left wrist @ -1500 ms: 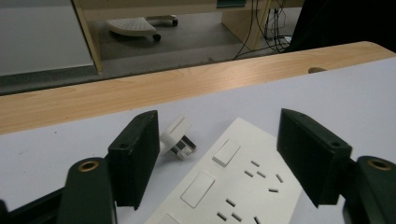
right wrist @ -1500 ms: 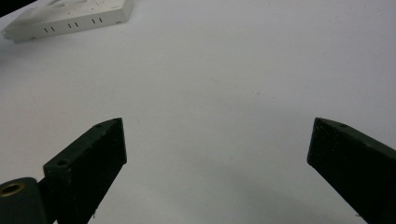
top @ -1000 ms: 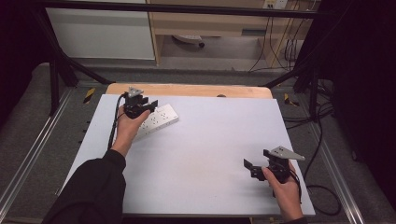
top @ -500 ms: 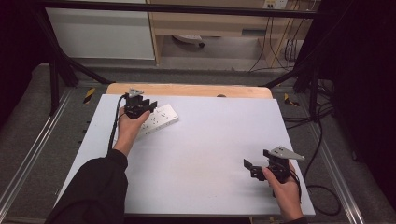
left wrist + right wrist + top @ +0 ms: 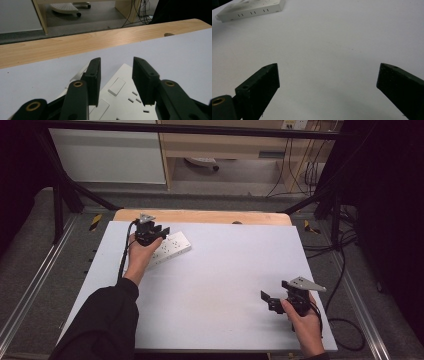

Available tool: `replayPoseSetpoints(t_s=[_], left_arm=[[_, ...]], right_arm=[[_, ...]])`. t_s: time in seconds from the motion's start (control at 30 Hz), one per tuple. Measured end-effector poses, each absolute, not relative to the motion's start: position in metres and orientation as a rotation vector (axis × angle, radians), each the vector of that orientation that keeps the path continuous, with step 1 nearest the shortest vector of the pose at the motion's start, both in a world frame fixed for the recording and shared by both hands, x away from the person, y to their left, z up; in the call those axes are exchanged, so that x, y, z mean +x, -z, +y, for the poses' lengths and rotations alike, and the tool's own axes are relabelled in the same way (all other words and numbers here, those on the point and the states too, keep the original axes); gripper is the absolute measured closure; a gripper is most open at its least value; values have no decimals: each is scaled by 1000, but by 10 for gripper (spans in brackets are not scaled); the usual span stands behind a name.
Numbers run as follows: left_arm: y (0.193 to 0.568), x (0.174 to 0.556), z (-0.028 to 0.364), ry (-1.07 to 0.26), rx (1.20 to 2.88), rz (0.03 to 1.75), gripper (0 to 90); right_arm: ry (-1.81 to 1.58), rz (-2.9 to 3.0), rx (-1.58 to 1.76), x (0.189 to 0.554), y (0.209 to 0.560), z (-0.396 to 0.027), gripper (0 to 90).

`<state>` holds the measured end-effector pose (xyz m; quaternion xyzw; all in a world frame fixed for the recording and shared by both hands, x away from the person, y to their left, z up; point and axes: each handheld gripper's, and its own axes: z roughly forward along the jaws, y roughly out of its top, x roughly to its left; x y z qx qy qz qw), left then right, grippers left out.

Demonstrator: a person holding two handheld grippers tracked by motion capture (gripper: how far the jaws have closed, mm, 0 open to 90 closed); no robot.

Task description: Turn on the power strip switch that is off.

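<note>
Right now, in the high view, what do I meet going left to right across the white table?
Left tongs → white power strip → bare white table → right tongs.

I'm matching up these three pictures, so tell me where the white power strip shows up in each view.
High view: the white power strip lies upper left on the table, under the left gripper.
Left gripper view: bottom centre, beneath and between the two black jaws.
Right gripper view: top left corner, far off.
Shared landmark: the white table top, which carries the strip in all three views.
</note>
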<state>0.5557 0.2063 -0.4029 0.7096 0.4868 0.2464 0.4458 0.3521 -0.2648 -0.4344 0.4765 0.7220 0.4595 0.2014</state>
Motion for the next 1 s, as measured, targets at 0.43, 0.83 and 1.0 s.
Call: replayPoseSetpoints(t_s=[0.43,0.83,1.0], left_arm=[[411,561,205,-593,1763,1234,572],[415,563,199,-570,1809,1230,675],[415,565,198,-569,1807,1234,710]], right_arm=[[-1290,2015,1331,352,434,-265,49],[-1292,2016,1332,352,434,-265,49],[-1292,2017,1330,352,434,-265,50]])
